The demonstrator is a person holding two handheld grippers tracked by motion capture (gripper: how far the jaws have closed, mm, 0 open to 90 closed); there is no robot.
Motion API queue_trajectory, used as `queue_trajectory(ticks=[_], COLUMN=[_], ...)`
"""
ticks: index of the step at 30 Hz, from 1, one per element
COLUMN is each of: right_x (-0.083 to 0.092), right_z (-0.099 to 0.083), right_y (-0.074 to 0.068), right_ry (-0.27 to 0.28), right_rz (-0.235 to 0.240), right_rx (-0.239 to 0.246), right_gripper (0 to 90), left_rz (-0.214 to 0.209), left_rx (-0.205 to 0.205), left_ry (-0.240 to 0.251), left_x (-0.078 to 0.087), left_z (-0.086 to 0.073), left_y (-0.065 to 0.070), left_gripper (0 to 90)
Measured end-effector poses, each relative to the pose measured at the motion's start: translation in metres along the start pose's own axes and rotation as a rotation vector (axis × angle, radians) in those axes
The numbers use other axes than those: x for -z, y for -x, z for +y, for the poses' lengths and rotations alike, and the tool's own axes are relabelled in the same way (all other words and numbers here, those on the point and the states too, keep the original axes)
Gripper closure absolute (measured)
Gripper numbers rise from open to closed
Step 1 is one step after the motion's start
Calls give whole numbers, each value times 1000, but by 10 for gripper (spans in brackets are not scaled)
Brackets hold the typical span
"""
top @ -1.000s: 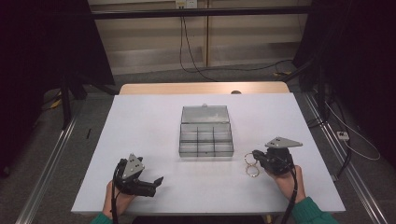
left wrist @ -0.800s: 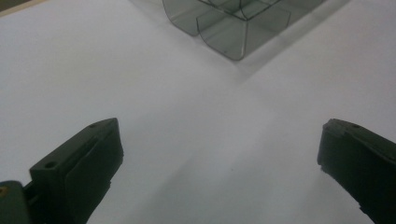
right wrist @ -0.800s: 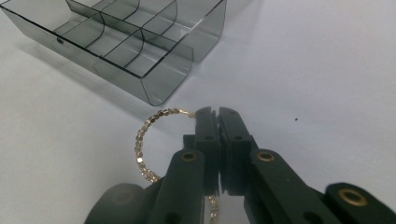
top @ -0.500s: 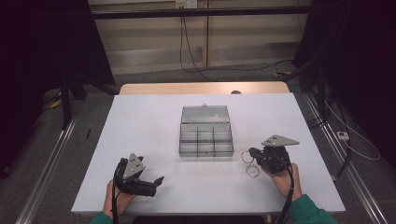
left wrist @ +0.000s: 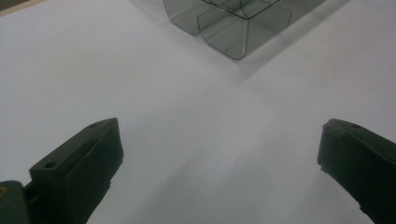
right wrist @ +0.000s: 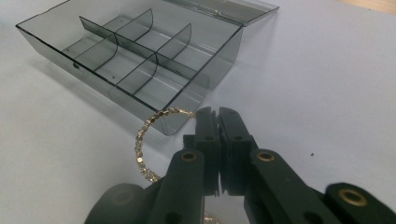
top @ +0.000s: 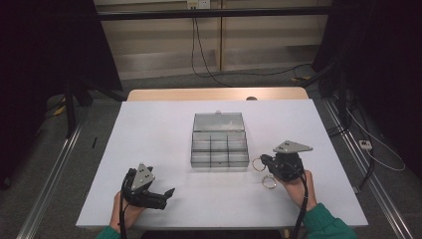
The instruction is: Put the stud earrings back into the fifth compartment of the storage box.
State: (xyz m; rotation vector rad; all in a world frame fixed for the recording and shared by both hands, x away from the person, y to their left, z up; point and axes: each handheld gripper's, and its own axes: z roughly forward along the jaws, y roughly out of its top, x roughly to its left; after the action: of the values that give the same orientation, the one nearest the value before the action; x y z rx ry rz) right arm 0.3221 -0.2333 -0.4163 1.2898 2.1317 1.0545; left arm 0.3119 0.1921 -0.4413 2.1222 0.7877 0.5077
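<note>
1. The right gripper (right wrist: 218,114) is clamped on a gold ring (right wrist: 144,140) hanging at its left.
2. The left gripper (top: 166,193) gapes, holding nothing.
3. The divided box (right wrist: 140,70) lies just beyond the ring, nearer the right hand.

Overhead forward-down; gripper views near box (top: 220,144)

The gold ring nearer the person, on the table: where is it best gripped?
Pinch the ring's thin band at one spot, one jaw inside the hoop, one outside, coming from above: it seems to lie flat on the table, so its sides offer little edge.
</note>
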Motion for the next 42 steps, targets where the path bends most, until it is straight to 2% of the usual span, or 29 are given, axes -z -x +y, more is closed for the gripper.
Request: queue_trajectory(ticks=[24, 42], right_x=[-8, -25], right_z=[23, 38], right_y=[-14, -25], right_ry=[57, 69], right_rz=[42, 73], right_rx=[12, 25], right_gripper=[880, 880], left_rz=[8, 12], left_rx=[8, 5], left_ry=[5, -1], left_x=[1, 1], left_z=[0, 0], left_y=[-1, -1], left_gripper=[0, 0])
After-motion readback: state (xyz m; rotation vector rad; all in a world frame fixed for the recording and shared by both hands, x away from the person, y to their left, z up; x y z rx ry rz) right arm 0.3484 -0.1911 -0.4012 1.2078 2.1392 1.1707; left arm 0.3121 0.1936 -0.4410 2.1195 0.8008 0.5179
